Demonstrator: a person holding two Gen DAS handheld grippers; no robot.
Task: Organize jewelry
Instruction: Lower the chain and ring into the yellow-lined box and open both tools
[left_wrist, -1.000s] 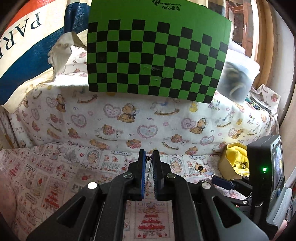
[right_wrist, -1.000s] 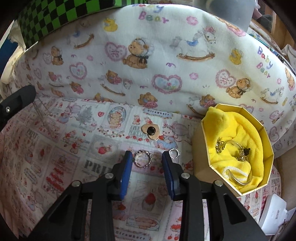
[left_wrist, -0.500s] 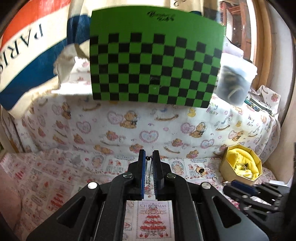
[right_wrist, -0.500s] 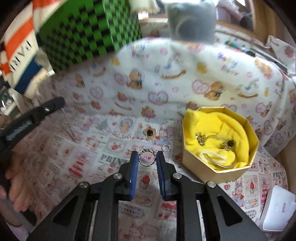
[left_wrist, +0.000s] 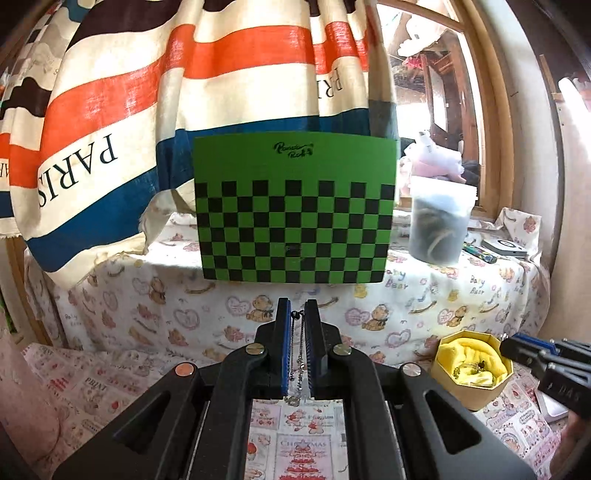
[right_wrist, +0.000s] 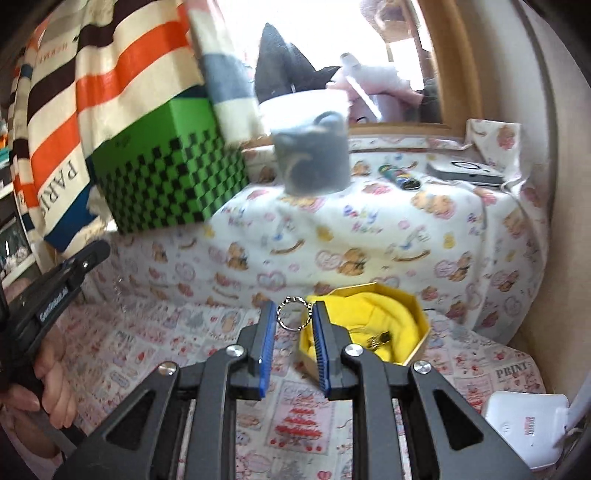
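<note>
The octagonal cardboard box lined with yellow cloth (right_wrist: 373, 325) sits on the printed desk cloth (right_wrist: 147, 354). The right tongs (right_wrist: 294, 314), lifted off the desk, clamp a silver beaded ring (right_wrist: 294, 313) beside it; the left tongs (left_wrist: 297, 314) pinch a thin silver chain (left_wrist: 298, 354). Both look ready for dropping in.

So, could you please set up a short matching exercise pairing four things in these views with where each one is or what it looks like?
Things:
1. ring
2. chain
3. octagonal box
4. checkered board

Descriptions:
A. green and black, standing upright on the raised ledge
B. lined with yellow cloth, already holding some jewelry
C. hanging down between the fingers of the left gripper
D. pinched at the tips of the right gripper

Pairs: 1-D, 2-C, 3-B, 4-A
</note>
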